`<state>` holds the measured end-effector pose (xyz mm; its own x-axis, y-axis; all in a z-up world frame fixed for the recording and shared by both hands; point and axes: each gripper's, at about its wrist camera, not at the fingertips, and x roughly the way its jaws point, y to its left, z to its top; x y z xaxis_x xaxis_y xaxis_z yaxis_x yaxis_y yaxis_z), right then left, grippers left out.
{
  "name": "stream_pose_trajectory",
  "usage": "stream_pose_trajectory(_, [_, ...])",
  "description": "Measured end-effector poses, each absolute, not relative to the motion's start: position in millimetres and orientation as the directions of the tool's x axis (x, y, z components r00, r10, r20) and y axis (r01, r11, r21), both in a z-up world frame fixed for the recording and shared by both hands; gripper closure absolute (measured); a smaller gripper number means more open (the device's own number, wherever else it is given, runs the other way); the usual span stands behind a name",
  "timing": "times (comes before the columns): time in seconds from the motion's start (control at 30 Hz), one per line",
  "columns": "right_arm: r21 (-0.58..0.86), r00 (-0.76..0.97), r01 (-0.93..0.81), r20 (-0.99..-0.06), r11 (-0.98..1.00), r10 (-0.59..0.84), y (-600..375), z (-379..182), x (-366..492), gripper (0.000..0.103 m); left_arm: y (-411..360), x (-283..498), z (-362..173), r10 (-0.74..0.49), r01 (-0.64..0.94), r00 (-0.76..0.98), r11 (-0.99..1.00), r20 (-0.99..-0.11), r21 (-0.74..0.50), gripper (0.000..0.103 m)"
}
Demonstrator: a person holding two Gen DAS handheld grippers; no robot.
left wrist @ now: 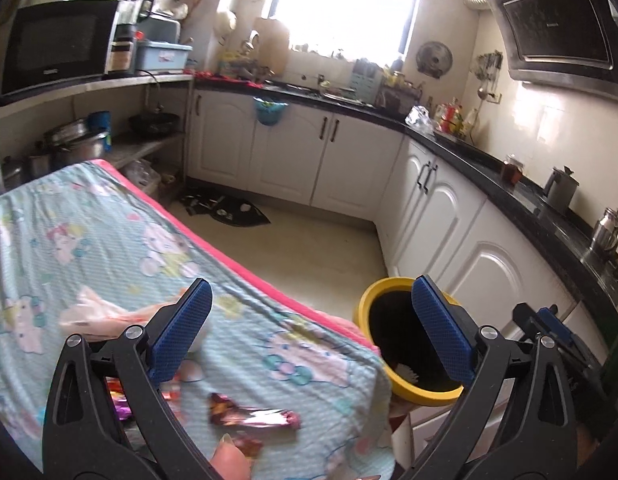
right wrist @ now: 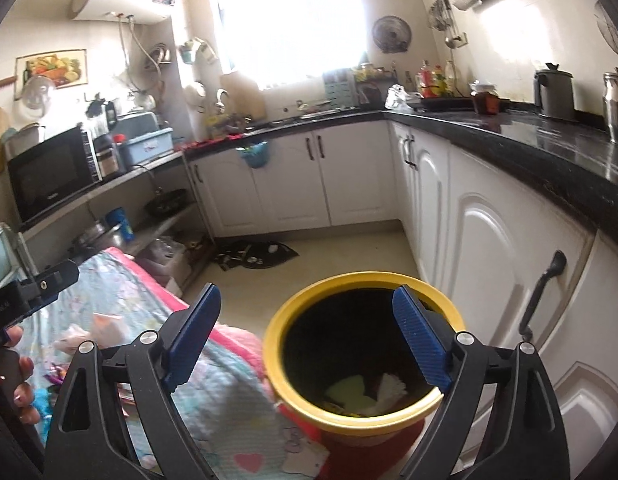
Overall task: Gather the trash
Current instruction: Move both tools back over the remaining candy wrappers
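Note:
A yellow-rimmed trash bin (left wrist: 389,288) (right wrist: 293,312) stands beside the table's right end, with pale scraps (right wrist: 369,394) at its bottom. My left gripper (left wrist: 313,328) is open and empty above the table's near corner. A shiny purple wrapper (left wrist: 255,416) lies on the cloth just below it, and a pink plastic bag (left wrist: 97,312) lies to the left by the left finger. My right gripper (right wrist: 309,340) is open and empty, hovering over the bin's mouth. The pink bag also shows in the right wrist view (right wrist: 97,328).
The table (left wrist: 89,220) wears a cartoon-print cloth with a pink edge. White cabinets (right wrist: 489,240) under a black counter (right wrist: 549,144) run along the right and back. A dark mat (left wrist: 233,210) lies on the floor. A microwave (left wrist: 57,48) sits on a left shelf.

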<state>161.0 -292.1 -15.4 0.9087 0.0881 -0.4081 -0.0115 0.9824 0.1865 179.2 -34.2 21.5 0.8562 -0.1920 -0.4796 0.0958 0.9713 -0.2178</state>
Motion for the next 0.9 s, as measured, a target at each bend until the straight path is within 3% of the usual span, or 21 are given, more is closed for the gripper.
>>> stream_pose_trajectory(0.9, [0.162, 0.865, -0.288, -0.379, 0.944, 0.329, -182.7, 17.7, 131.2, 0.015, 100.7, 119.9, 30.8, 0.024, -0.119, 0.889, 0.976, -0.457, -0.181, 0.011])
